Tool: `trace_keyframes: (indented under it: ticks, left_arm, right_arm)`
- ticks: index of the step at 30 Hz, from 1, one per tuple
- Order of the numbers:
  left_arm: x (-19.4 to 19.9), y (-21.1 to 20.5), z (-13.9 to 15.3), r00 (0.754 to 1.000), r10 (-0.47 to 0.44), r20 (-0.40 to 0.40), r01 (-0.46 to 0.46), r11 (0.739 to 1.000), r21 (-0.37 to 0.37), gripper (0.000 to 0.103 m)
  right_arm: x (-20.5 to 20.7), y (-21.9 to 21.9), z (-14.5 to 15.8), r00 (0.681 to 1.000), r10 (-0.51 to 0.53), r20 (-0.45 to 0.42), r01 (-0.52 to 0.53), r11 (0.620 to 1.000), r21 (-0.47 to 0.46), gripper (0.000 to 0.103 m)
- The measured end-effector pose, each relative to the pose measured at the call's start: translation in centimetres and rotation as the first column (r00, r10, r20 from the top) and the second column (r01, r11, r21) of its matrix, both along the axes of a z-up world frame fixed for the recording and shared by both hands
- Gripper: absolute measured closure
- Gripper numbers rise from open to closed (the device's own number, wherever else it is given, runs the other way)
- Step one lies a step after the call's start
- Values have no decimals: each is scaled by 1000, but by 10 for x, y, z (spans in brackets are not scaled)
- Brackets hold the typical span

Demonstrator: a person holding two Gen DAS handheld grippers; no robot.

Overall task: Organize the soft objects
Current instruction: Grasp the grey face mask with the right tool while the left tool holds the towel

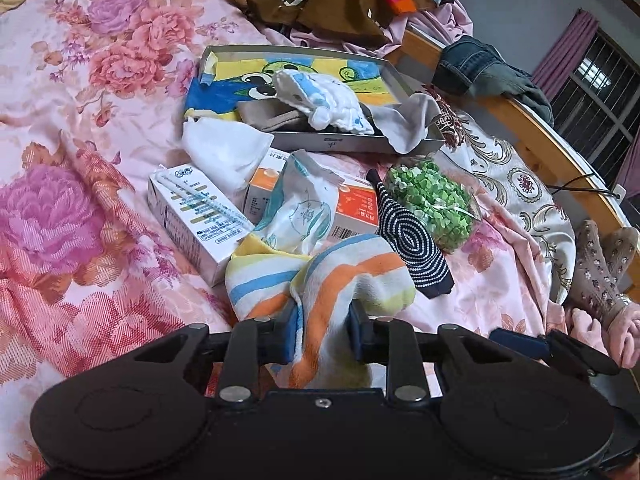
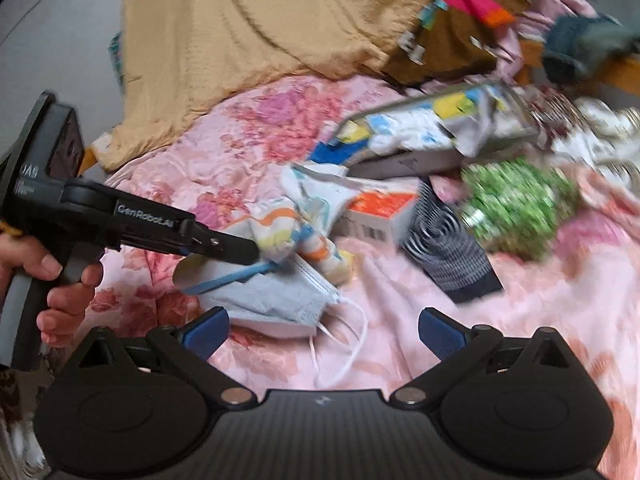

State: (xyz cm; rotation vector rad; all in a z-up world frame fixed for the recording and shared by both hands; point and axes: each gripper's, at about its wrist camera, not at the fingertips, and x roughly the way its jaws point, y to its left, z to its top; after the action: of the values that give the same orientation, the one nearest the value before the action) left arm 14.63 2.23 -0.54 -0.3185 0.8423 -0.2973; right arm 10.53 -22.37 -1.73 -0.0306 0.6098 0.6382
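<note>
The left gripper (image 1: pixel 323 330) has its jaws pinching the striped cloth (image 1: pixel 344 272), which lies on the bed (image 1: pixel 80 200) near the boxes (image 1: pixel 192 216). The right gripper (image 2: pixel 322 332) has its jaws spread wide, holding nothing, just by a face mask (image 2: pixel 276 300). A thin pinch could slip. Lifting may drag the plastic bag (image 1: pixel 300 204) or knock boxes. The gray tray (image 1: pixel 352 144) is crowded; the bed's left side has room.
</note>
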Motion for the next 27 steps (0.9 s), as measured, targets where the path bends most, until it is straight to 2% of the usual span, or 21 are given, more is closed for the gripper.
trace_keyframes:
  ticks: [3,9,17,23,27]
  left_arm:
    - [0,1,0,1000,-1,1,1,1000,0,76]
    - [6,3,3,1000,-12,0,12,1000,6,76]
    - [15,4,1,1000,-10,-10,10,1000,-17,76]
    - [20,6,-8,1000,3,-23,-4,999,-42,76]
    - [20,7,-12,1000,9,-29,-11,998,-61,76]
  right_arm:
    - [0,20,-3,992,94,85,-86,992,-96,0]
    - [1,42,-11,971,199,129,-178,971,-161,0]
    - [15,58,-28,966,205,157,-169,962,-212,0]
    - [15,65,-37,961,230,152,-196,958,-211,1]
    - [14,70,-41,956,249,155,-212,952,-221,8]
